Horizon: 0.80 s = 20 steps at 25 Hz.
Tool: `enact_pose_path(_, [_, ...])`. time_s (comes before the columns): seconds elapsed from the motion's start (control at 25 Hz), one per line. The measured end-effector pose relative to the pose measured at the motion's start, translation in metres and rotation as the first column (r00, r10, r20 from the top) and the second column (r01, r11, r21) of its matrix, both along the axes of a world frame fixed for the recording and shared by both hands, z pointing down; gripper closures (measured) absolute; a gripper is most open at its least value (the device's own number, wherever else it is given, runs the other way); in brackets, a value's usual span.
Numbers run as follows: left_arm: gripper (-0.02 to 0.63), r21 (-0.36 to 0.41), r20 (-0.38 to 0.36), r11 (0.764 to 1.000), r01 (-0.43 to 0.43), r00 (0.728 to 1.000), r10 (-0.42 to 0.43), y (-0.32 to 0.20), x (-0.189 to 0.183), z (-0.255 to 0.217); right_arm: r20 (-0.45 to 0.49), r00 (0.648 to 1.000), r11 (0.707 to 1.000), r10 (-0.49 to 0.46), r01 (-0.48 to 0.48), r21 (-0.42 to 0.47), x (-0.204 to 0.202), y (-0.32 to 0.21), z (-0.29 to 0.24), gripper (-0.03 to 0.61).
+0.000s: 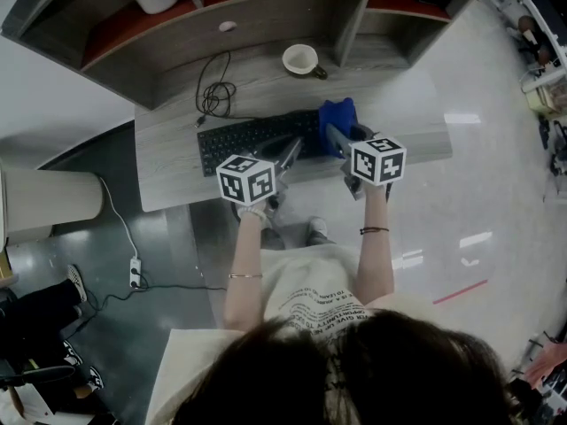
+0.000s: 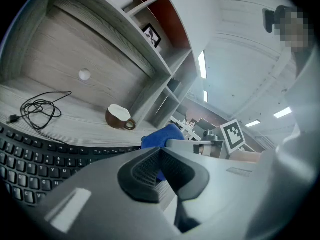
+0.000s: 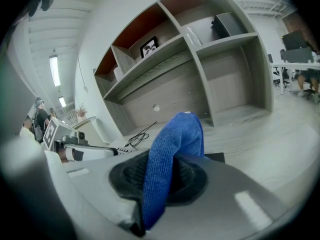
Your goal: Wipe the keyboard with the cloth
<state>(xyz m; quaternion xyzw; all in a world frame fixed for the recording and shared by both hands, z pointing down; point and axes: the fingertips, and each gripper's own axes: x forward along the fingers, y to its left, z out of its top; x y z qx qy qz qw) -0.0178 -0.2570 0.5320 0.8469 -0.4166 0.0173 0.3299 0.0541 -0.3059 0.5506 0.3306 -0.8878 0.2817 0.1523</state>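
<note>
two grippers hang over the keyboard. we hold the right gripper with its fingers clamped on the blue cloth, at the keyboard's right end. our left gripper is just beside it, fingers pressed together on nothing. a mug and a cable lie further back on the bench.
</note>
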Motion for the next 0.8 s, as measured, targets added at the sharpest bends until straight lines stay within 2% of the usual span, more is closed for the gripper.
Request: enact_pose_path(0.8, [0.612, -0.001, 0.004, 1.000, -0.014, 1.000, 0.014, 0.005, -0.014, 0.000, 0.002, 1.000, 1.000, -0.012, 0.012, -0.001, -0.023, 0.006, 0.000, 0.520])
